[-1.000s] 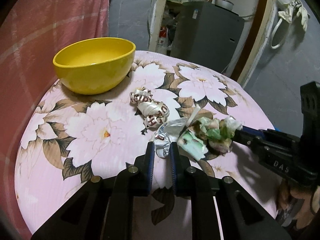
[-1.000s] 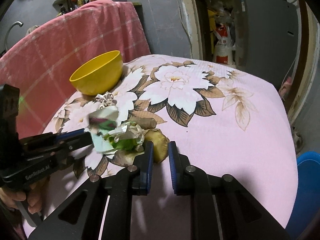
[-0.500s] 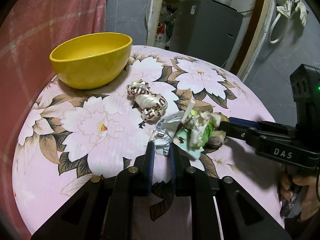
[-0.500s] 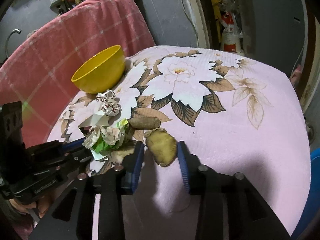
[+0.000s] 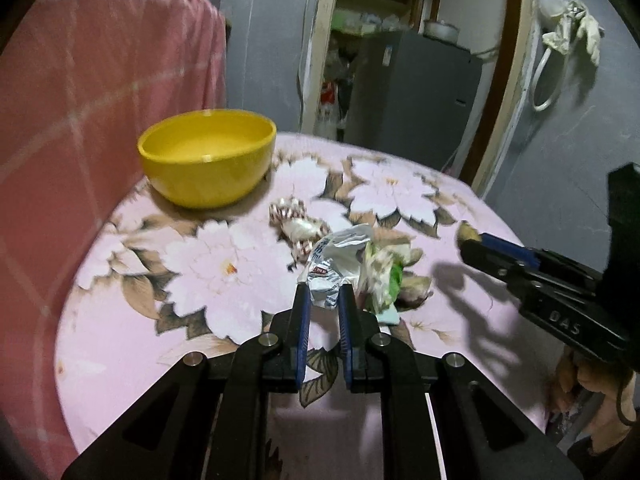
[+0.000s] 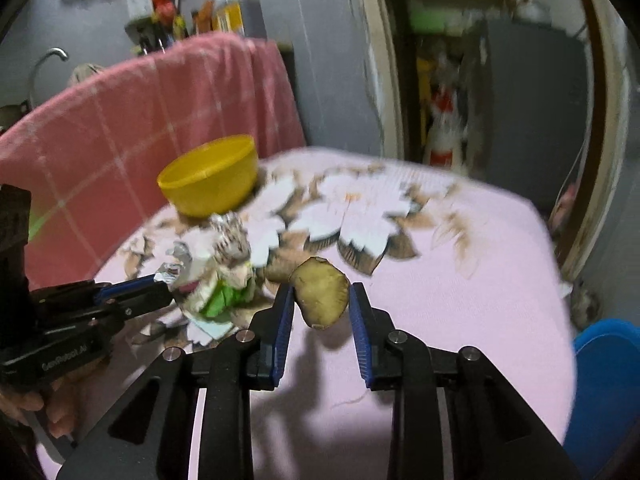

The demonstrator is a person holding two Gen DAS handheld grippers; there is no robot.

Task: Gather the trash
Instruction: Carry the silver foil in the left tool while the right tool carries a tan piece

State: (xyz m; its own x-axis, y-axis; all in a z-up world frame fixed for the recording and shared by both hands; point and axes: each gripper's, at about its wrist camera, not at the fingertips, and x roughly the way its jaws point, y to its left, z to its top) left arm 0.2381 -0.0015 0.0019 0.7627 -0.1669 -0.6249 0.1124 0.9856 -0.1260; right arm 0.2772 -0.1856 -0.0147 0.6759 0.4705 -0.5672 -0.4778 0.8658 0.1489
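A: How far along is the collecting?

B: Early, I'd judge. The yellow bowl (image 5: 208, 160) at the back of the flowered tablecloth (image 5: 128, 344) looks empty from here, so nothing seems to have been dropped in yet. I'm guessing the bowl is where the trash goes; a blue bin (image 6: 608, 380) also shows at the table's edge in the right view.

A: What do the tools have?

B: The left gripper (image 5: 323, 300) is clamped on a crumpled white wrapper (image 5: 336, 264), with a wad of white and green scraps (image 5: 382, 276) hanging off its right side. The right gripper (image 6: 322, 306) has a brown peel (image 6: 322, 296) between its jaws. They are closing on it, both pads touch its edges, and its shadow falls on the cloth below, so it looks lifted clear.

A: And what is left on the table?

B: A curled silver and red ribbon (image 5: 298, 226) lies on the cloth between the bowl and the wrapper. In the right view a second brown piece (image 6: 280, 270) sits just behind the held peel, though blur makes it hard to read. Whether the green wad is fully off the cloth I cannot tell.

A: So what remains?

B: Both loads need dropping off, then the ribbon and that brown piece need fetching.
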